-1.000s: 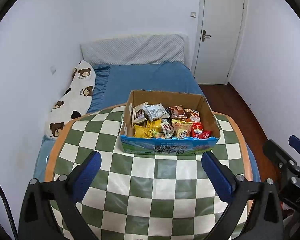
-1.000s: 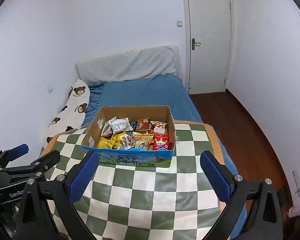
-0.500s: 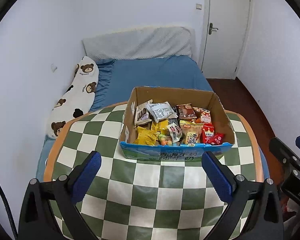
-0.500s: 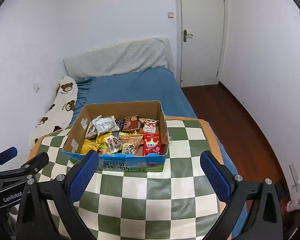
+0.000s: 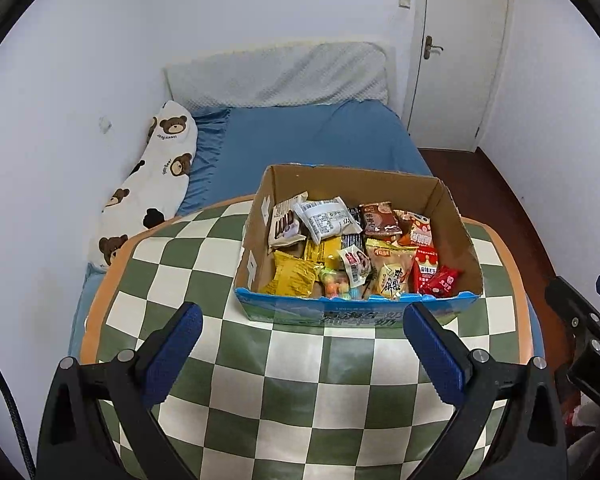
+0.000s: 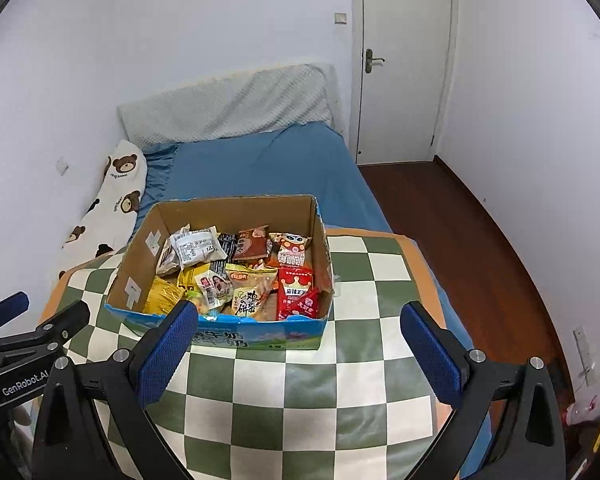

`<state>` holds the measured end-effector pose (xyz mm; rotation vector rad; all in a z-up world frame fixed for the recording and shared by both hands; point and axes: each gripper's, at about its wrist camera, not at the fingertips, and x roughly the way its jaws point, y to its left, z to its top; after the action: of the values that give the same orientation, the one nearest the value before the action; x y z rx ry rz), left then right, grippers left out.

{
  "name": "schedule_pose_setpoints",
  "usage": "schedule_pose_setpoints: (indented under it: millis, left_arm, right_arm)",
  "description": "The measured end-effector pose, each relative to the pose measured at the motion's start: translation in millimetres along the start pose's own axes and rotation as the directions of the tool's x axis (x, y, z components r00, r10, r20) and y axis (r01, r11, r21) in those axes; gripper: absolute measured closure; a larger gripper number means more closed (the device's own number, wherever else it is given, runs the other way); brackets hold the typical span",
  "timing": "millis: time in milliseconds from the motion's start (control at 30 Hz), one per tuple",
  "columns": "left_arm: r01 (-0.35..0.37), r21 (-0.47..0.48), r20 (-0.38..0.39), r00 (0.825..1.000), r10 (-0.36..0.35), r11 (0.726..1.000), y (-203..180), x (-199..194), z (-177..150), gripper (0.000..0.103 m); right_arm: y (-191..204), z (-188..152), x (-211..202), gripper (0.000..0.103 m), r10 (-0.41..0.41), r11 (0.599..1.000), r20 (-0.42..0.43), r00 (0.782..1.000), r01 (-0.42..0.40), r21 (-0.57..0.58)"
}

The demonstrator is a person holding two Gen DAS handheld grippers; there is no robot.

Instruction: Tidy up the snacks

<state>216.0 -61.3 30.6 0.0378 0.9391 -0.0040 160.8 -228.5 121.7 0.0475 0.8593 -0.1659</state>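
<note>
Both grippers draw nearer the cardboard box (image 5: 356, 248) on the checked table (image 5: 292, 384), left gripper (image 5: 300, 350) and right gripper (image 6: 298, 348) spread empty, snacks (image 6: 240, 272) heaped inside—sorted or awaiting sorting, I can't judge.

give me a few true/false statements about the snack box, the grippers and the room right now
1. The cardboard box sits on the checkered tablecloth. True.
2. The left gripper holds a yellow packet. False: it is open and holds nothing.
3. The right gripper is open, short of the box. True.
4. The box is empty. False: it holds many snack packets, such as a red packet.
5. The door stands wide open. False: it is shut.
</note>
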Motion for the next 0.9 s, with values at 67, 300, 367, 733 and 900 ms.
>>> schedule_pose_setpoints:
  millis: [67,300,367,733,900]
  left_arm:
    - [-0.001,0.002,-0.005,1.0,0.001,1.0,-0.2,1.9,-0.8,0.0]
    - [0.003,0.004,-0.008,1.0,-0.003,1.0,-0.7,5.1,-1.8,0.0]
    - [0.005,0.003,-0.007,1.0,-0.005,1.0,-0.3,5.0,-1.4,0.0]
    - [0.01,0.011,0.001,1.0,-0.01,1.0,-1.9,1.9,0.8,0.0]
    - [0.012,0.012,0.005,1.0,-0.012,1.0,-2.2,-1.4,1.9,0.0]
  right_arm:
    - [0.7,0.3,1.3,0.0,0.003,1.0,-0.005,1.0,-0.003,-0.002]
    - [5.8,2.2,3.8,0.0,0.001,1.0,-0.007,1.0,-0.001,-0.024]
    - [6.9,2.8,4.4,0.0,0.0,1.0,-0.008,1.0,0.0,-0.03]
    - [7.6,5.4,3.1,0.0,-0.001,1.0,-0.003,1.0,0.001,-0.03]
    - [8.0,5.9,3.3,0.0,-0.001,1.0,-0.004,1.0,0.001,-0.031]
